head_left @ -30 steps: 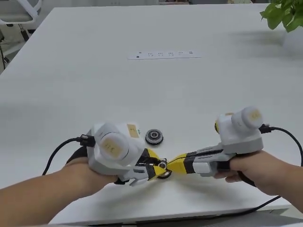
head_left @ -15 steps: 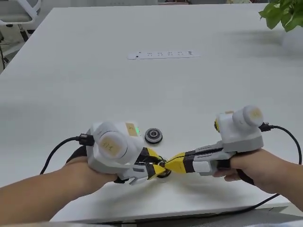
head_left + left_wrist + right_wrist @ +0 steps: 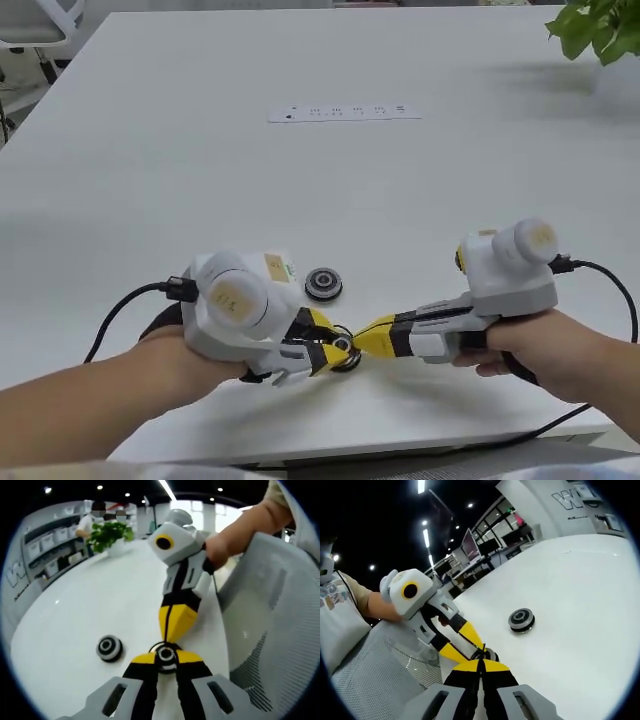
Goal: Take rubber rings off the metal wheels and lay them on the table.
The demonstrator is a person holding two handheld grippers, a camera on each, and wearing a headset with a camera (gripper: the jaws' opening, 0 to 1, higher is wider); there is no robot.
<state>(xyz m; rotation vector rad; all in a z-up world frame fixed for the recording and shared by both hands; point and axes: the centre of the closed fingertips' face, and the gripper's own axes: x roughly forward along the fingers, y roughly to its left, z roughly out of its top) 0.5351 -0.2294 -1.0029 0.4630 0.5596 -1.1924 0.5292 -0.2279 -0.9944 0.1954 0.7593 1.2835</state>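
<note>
A small metal wheel (image 3: 347, 354) with a black rubber ring is held just above the table's near edge. My left gripper (image 3: 333, 352) is shut on it; in the left gripper view the wheel (image 3: 166, 658) sits between the yellow jaws. My right gripper (image 3: 362, 343) meets it from the right, its tips shut on the ring at the wheel's rim (image 3: 490, 655). In the left gripper view the right gripper (image 3: 172, 639) comes down from above. A second wheel (image 3: 323, 284) with its ring on lies flat on the white table (image 3: 300, 190), just beyond the left gripper.
A white power strip (image 3: 343, 113) lies far back at the middle of the table. A green plant (image 3: 598, 28) stands at the back right corner. A grey mesh chair (image 3: 272, 625) is close behind the table's near edge.
Both grippers stay locked together on the held wheel, almost still. The view has shifted slightly; the second wheel has not moved on the table.
</note>
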